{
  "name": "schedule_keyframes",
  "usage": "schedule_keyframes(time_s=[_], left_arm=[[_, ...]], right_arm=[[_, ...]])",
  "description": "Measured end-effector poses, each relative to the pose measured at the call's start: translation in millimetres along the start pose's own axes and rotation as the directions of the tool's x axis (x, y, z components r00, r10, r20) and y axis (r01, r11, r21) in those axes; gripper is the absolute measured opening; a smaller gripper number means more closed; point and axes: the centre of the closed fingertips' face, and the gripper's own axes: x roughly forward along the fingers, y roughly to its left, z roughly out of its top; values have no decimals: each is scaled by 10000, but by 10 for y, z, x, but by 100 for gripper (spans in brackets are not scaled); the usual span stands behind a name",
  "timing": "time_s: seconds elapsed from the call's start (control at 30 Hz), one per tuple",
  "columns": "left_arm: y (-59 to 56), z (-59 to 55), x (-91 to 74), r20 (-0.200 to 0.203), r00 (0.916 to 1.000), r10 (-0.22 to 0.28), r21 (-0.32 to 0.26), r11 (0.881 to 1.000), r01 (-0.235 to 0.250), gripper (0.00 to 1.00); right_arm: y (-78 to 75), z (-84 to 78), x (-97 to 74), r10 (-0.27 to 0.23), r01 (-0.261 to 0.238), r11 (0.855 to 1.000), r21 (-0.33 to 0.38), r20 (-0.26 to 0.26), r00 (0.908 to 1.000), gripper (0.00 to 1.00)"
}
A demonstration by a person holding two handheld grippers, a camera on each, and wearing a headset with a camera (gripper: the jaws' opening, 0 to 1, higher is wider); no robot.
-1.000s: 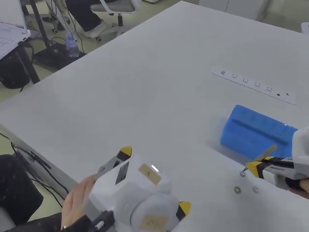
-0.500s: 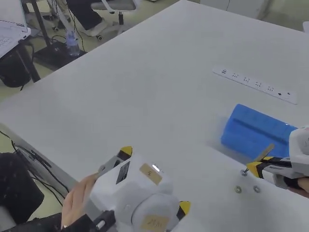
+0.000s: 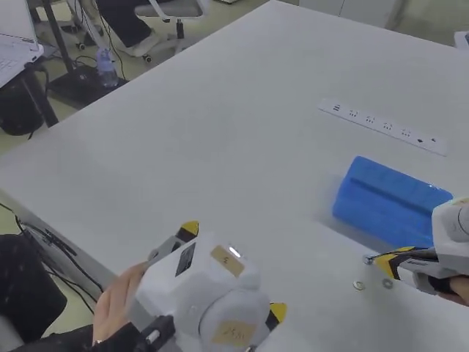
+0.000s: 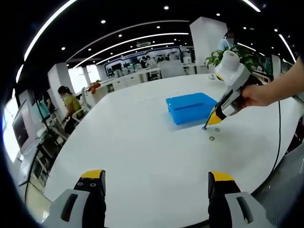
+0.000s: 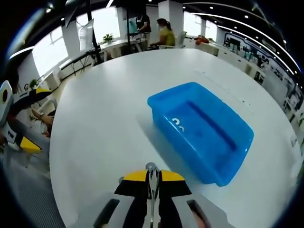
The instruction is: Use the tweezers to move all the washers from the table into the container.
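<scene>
Fingers, head view: left gripper point(image 3: 231, 271) at 6 o'clock has its yellow tips spread with nothing between; right gripper point(image 3: 386, 262) at 4 o'clock I cannot read from this angle.
Tweezers, head view: tweezers point(image 3: 374, 257) project from the right gripper, long axis toward 9 o'clock, tip low over the table point(image 3: 220, 132).
Washers, head view: one washer point(image 3: 367, 259) at the tip; two more washers point(image 3: 358, 285) lie flat just beside, at 5 o'clock of it. I cannot tell whether the tip one is clear of the surface.
Container, head view: blue container point(image 3: 388, 202) near, at 12 o'clock of the washers; power strip point(image 3: 381, 126) beyond it.
Fingers, left gripper view: own jaws wide apart, empty.
Washers, left gripper view: two flat on the table at 2 o'clock, just under the tweezer tip, container point(image 4: 190, 107) behind at 1 o'clock.
Fingers, right gripper view: jaws clamped on the tweezers point(image 5: 151, 190), which run up the centre toward 12 o'clock.
Washer, right gripper view: small grey ring point(image 5: 151, 166) at the very tip; container at 2 o'clock, long axis running 10 to 4, two washers point(image 5: 176, 123) inside near its 10 o'clock end.
Handling, my judgement: light, stiff, thin and slick; apt to skate or flip out. I would pinch across the rim, one tine through the hole, with steady pressure.
Orientation, my judgement: a ring has no long axis; the loose ones lie with the hole facing up.
</scene>
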Motion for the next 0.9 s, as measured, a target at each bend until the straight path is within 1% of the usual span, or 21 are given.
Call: schedule_keyframes(time_s=[0.17,0.27,0.4,0.47,0.67,0.77,0.87,0.9], left_arm=[[2,-1,0,-16,10000,-1,19,10000,1,91],[6,3,-3,2,10000,3,-17,10000,-3,89],[12,12,-8,49,10000,16,-49,10000,-16,89],[24,25,-14,125,9999,44,-130,9999,-42,89],[15,18,-14,85,10000,20,-72,10000,-20,90],[12,15,-12,71,10000,16,-35,10000,-16,90],[11,16,-14,71,10000,18,-23,10000,-18,90],[9,18,-15,83,10000,2,-46,10000,-2,90]], right_arm=[[-62,23,33,-7,6,10000,-71,-117,9999,3],[-111,76,7,-6,6,10000,-65,3,10000,3],[-110,120,-46,-24,25,10000,-49,109,9999,3],[-108,158,-96,-60,62,10000,-68,225,9997,3],[-113,309,-273,-137,131,9999,90,725,9973,3],[-133,425,-375,-247,236,9997,115,1065,9940,3],[-184,573,-483,-392,368,9991,200,1427,9890,3],[-172,606,-514,-436,405,9989,237,1487,9879,3]])
